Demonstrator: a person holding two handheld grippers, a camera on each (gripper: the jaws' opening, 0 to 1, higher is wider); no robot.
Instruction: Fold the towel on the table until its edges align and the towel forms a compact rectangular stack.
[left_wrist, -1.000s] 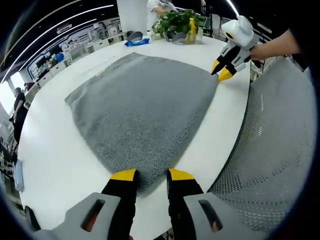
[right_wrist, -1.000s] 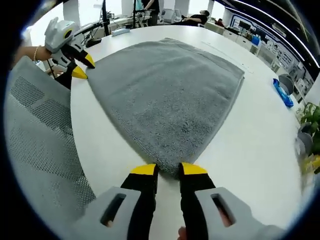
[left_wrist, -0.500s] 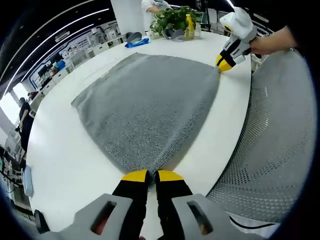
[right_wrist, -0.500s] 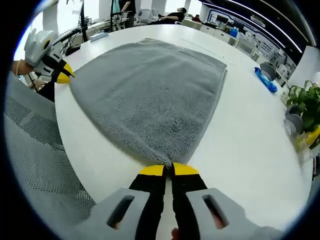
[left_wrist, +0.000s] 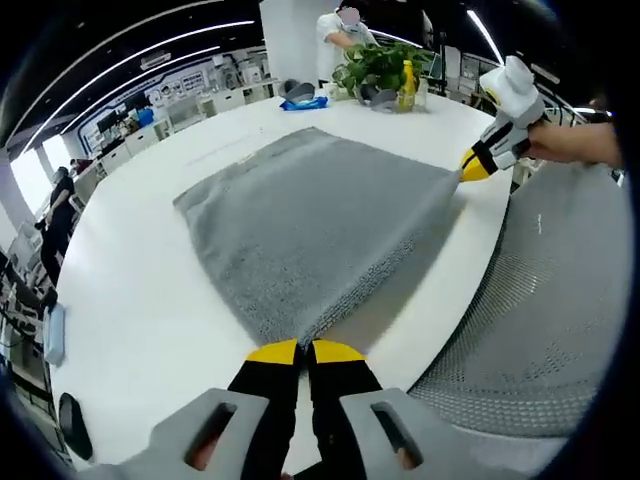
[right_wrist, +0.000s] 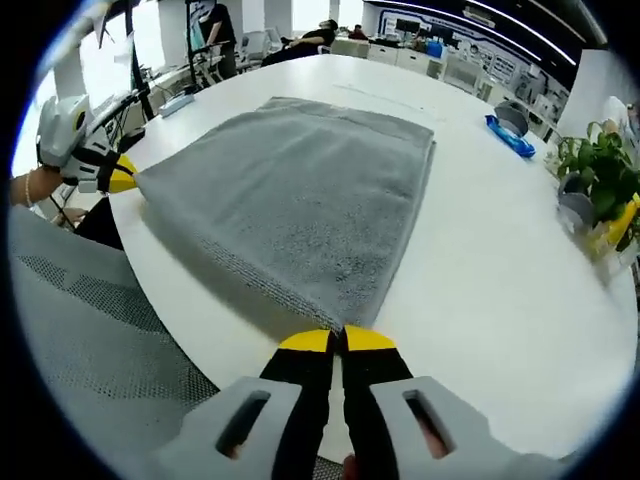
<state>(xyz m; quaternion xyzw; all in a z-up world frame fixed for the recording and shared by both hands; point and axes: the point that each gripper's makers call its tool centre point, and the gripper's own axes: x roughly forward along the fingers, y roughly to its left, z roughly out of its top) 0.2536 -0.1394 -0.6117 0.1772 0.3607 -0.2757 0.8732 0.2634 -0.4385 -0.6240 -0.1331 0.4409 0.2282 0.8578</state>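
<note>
Grey towel (left_wrist: 305, 215) on white table (left_wrist: 130, 310), near corners seemingly raised (shadow beneath), left hand-held gripper (left_wrist: 293, 351) and right hand-held gripper (right_wrist: 336, 340) each clamped on one.

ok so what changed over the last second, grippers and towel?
Both grippers closed on the grey terry towel: a second ago each had its jaws apart around a near corner; now the left gripper and right gripper are shut on those corners. The near edge has since lifted off the white round table, with shadow under it. The far edge stays flat, and the green potted plant is unmoved.
</note>
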